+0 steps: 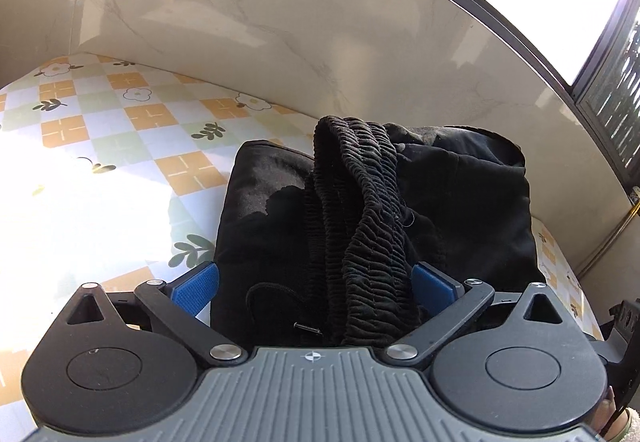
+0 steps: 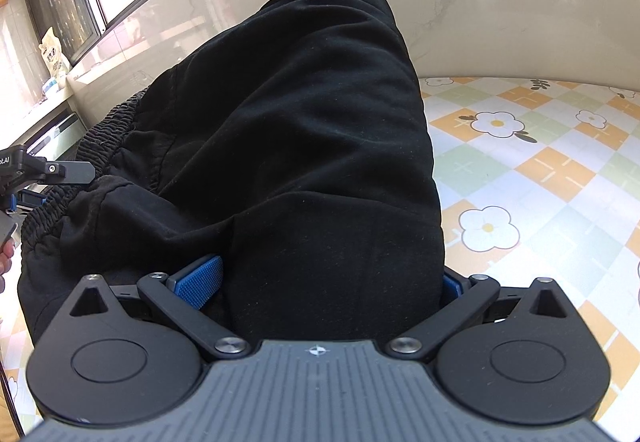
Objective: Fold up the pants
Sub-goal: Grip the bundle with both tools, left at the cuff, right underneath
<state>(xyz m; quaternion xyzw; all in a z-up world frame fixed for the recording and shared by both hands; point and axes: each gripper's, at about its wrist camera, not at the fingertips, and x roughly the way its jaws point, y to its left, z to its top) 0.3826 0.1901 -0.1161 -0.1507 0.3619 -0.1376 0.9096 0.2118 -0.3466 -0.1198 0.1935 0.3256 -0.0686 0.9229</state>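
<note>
Blue-padded, our left gripper (image 1: 314, 284) stands wide, released, astride the black cloth pants (image 1: 380, 201)' gathered elastic waistband (image 1: 360, 209). Our right gripper (image 2: 332, 278) also looks spread around the bundle, though we cannot tell whether it presses. Beyond, the pants lie folded compactly on the checked floral tablecloth (image 1: 120, 113); seemingly only tidying remains.

Bare checkered tablecloth (image 1: 120, 129) left open beside the black pants (image 1: 360, 201), passage behind blocked by the marble wall (image 1: 320, 21), pants heaped between both grippers' spread jaws, window frame (image 1: 560, 53) crowded close alongside.
</note>
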